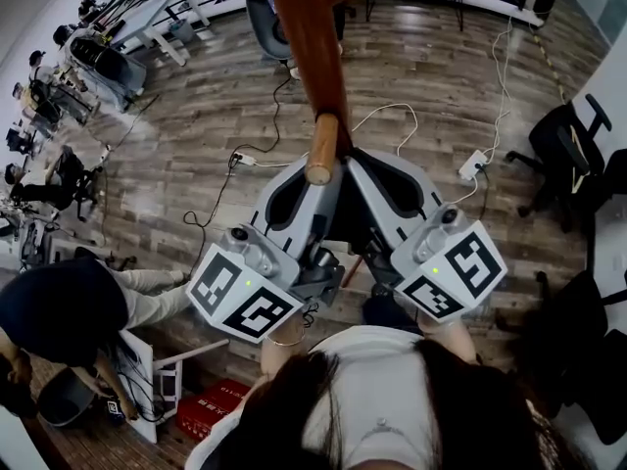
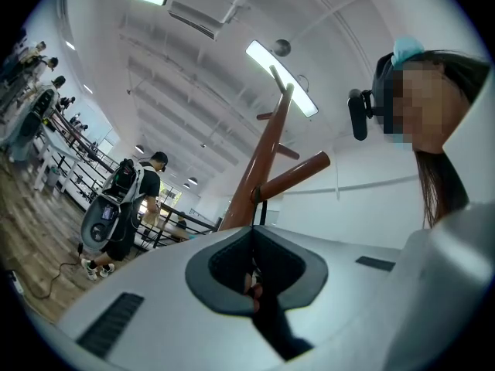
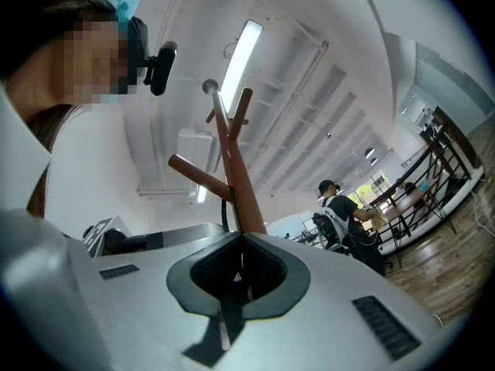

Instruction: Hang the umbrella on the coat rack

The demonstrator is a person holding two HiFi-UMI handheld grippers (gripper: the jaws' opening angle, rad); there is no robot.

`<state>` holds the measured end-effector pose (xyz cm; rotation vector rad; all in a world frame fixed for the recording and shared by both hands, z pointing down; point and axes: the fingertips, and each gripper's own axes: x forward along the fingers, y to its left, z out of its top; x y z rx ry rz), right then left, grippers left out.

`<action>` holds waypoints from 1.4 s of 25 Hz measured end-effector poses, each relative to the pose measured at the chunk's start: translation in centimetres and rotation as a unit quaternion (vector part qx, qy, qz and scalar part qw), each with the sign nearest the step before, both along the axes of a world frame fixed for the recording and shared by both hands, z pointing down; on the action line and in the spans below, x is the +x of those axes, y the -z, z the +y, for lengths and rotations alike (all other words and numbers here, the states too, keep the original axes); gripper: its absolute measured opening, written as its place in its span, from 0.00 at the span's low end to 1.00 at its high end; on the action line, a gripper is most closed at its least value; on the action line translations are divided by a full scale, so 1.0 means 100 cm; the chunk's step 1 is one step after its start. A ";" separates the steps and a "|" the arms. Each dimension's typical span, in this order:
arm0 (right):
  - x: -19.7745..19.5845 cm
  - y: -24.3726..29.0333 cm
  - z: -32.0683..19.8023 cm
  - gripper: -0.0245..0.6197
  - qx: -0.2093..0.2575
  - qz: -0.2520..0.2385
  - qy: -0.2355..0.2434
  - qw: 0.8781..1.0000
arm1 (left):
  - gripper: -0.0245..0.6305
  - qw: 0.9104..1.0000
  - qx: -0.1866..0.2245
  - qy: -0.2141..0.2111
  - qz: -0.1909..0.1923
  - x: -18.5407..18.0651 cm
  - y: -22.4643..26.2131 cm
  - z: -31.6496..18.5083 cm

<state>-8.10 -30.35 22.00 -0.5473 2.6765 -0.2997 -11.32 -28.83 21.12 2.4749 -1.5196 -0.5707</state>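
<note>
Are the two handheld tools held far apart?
No, the head view shows the left gripper and right gripper side by side, tips close together at a peg of the coat rack.

Head view looks steeply down, gripper views upward, sharing coat rack (image 1: 310,37)

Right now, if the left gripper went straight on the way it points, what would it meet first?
Probably the coat rack, where a peg joins its pole. It rises just beyond the left gripper, whose jaws are together; depth is unclear.

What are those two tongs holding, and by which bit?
Left tongs and right tongs both pinch a thin black cord, likely the umbrella's strap, leading to the rack's peg.
</note>
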 end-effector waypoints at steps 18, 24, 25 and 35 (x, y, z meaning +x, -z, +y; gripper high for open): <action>-0.001 0.001 0.011 0.10 0.012 0.015 0.006 1.000 | 0.06 1.000 0.003 0.000 0.001 0.001 0.001 0.009; -0.002 0.002 0.011 0.10 0.016 0.021 0.004 1.000 | 0.06 1.000 0.005 -0.005 0.002 0.000 0.003 0.011; -0.002 0.002 0.011 0.10 0.016 0.021 0.002 1.000 | 0.06 1.000 0.004 -0.005 0.002 0.000 0.003 0.010; 0.004 0.000 0.018 0.10 0.018 0.023 -0.018 0.999 | 0.06 1.000 -0.001 -0.008 0.002 0.001 -0.002 0.018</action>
